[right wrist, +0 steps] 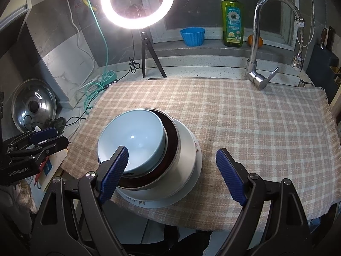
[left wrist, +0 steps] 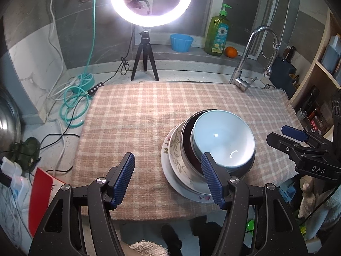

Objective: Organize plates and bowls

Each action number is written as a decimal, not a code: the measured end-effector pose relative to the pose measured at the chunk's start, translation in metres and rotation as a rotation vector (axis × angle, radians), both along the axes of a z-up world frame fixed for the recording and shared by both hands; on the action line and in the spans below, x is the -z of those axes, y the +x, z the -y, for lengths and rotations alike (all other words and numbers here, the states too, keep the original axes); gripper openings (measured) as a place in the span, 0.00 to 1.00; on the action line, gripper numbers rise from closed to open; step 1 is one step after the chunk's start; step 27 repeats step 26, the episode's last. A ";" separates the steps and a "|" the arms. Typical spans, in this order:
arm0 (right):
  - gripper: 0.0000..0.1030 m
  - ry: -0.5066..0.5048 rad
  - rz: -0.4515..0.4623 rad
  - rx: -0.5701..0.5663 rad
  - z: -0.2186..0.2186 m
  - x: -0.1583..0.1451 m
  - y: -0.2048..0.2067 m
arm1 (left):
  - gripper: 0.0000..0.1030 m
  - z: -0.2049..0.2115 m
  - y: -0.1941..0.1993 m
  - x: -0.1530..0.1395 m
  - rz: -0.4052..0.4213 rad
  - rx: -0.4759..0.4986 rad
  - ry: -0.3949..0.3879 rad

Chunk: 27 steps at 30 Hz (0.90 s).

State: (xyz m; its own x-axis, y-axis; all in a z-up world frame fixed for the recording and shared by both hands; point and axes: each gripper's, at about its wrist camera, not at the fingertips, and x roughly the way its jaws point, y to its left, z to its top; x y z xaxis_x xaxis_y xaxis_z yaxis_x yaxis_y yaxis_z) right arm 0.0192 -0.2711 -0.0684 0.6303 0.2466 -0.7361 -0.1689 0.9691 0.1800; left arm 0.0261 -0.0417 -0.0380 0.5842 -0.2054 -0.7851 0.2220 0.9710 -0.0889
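Checked cloth (right wrist: 255,128), nested stack, pale blue bowl (right wrist: 132,138) mouth-up on top, left tongs (left wrist: 168,179) and right tongs (right wrist: 172,175) both released.

- Light blue bowl (right wrist: 136,136): one, top of the stack.
- Dark bowl (right wrist: 170,149): one.
- Flowered dish (left wrist: 175,149): one.
- Plates (left wrist: 170,177): at least one at the bottom; exact count unclear.
- Blue cup (right wrist: 192,36): one.
- Soap bottle (right wrist: 232,19): one.
- Orange (left wrist: 231,51): one.
- Tap (right wrist: 259,42): one.
- Ring lamp (right wrist: 137,2): one.
- Checked cloth (right wrist: 255,132): one.
- Pot lid (right wrist: 34,106): one.
- Tools: two, left tool (left wrist: 168,168) and right tool (right wrist: 171,162).
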 end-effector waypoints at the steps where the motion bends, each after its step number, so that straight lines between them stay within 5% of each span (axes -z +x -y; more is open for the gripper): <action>1: 0.84 -0.001 0.000 0.000 0.000 0.000 0.000 | 0.62 0.000 0.000 0.000 0.000 0.000 -0.002; 27: 0.84 -0.006 -0.006 0.009 0.003 0.000 0.002 | 0.62 0.001 0.005 -0.001 0.011 0.007 0.001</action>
